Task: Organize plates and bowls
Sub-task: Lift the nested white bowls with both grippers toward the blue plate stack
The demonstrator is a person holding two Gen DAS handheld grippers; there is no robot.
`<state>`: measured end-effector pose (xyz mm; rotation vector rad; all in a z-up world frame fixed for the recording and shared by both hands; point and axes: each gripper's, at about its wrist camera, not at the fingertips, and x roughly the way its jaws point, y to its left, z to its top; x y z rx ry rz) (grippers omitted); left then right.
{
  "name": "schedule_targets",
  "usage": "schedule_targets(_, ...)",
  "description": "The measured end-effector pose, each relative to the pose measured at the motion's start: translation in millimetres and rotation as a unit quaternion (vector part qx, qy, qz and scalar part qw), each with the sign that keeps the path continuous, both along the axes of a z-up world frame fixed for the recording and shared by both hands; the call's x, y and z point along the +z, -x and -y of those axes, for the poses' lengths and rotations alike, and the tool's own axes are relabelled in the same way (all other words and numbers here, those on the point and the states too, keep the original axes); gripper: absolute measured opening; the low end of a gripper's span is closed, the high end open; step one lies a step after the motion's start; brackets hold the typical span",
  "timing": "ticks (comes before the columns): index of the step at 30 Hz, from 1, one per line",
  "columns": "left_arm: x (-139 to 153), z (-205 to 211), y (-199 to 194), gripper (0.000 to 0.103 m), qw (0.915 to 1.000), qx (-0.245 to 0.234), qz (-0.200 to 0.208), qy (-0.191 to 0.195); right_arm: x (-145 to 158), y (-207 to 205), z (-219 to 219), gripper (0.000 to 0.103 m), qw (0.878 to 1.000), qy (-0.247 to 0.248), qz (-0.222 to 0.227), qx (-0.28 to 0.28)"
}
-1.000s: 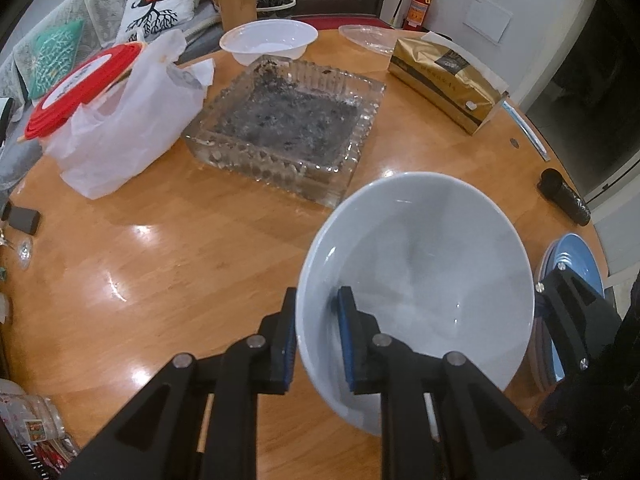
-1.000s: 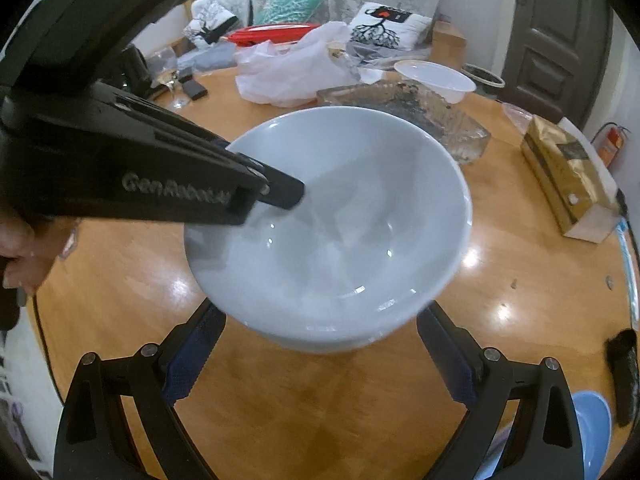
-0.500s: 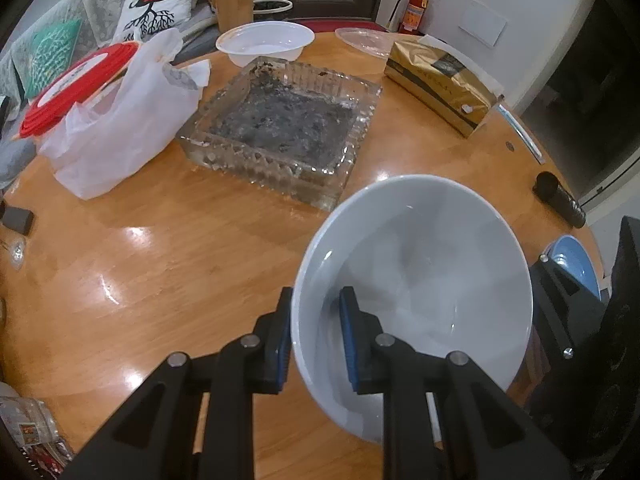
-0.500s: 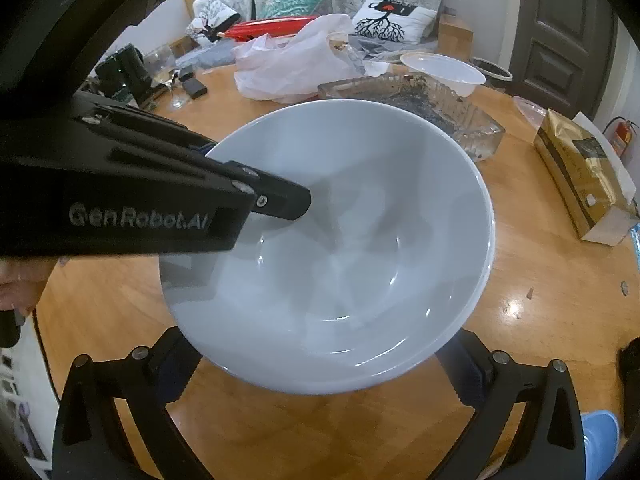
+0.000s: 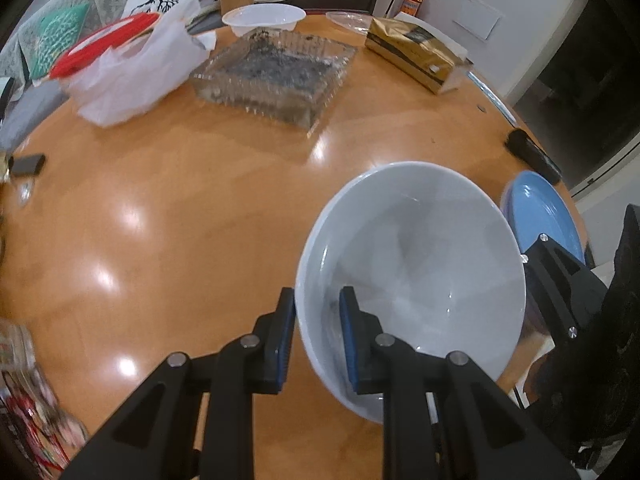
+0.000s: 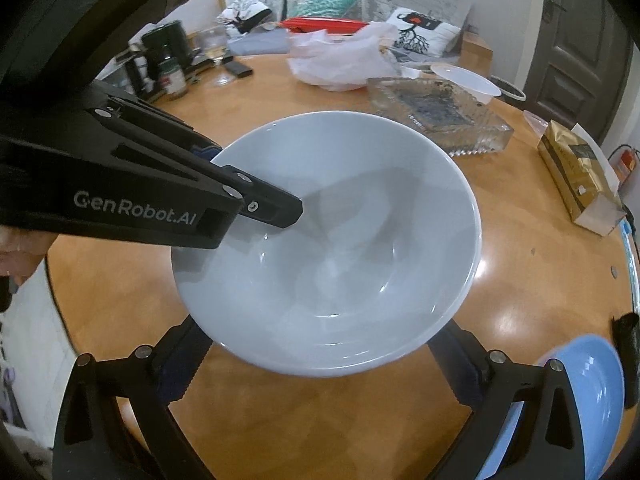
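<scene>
My left gripper [image 5: 316,336] is shut on the near rim of a large white bowl [image 5: 412,272], one finger inside and one outside, holding it tilted above the round wooden table [image 5: 180,200]. In the right wrist view the same bowl [image 6: 340,240] fills the middle, with the left gripper's finger [image 6: 276,208] reaching in from the left. My right gripper [image 6: 320,376] is open, its fingers spread wide on either side under the bowl; whether they touch it is hidden. A stack of blue plates [image 5: 540,216] lies at the table's right edge, also in the right wrist view [image 6: 576,400].
A square glass dish [image 5: 276,72] sits mid-table, with a white plastic bag [image 5: 136,68] and red lid [image 5: 100,48] to its left. A white plastic bowl [image 5: 264,18], a gold box [image 5: 416,52] and a black object [image 5: 532,156] stand farther off. Jars and a wine glass [image 6: 216,52] crowd the left edge.
The bowl in my left gripper has moved back and to the right, toward the blue plates, which show more fully. The right gripper's open fingers stay on either side of the bowl.
</scene>
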<state>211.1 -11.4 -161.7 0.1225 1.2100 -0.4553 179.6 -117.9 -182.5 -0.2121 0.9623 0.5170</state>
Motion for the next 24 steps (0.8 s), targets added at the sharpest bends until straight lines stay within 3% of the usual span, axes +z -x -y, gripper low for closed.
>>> schedule_targets(6,0,-7,36,0.020,0.9998,-0.005,-0.011,0.014,-1,36,2,0.100,1.000,-0.014,0.017,0.013)
schedule_targets(14,0,-12,35,0.021,0.9991,-0.009,-0.021,0.035,-11,44,1,0.102,0.998,-0.023,0.050,0.007)
schedule_targets(19,-2,-12,24,0.021,0.9983,-0.010,-0.025,0.052,-20,36,0,0.102,0.999,-0.027,0.039,0.015)
schedule_targets(24,-7,-9,18,0.021,0.9978,-0.023,-0.031,0.055,-35,21,0,0.102,0.999,-0.034,-0.002,0.000)
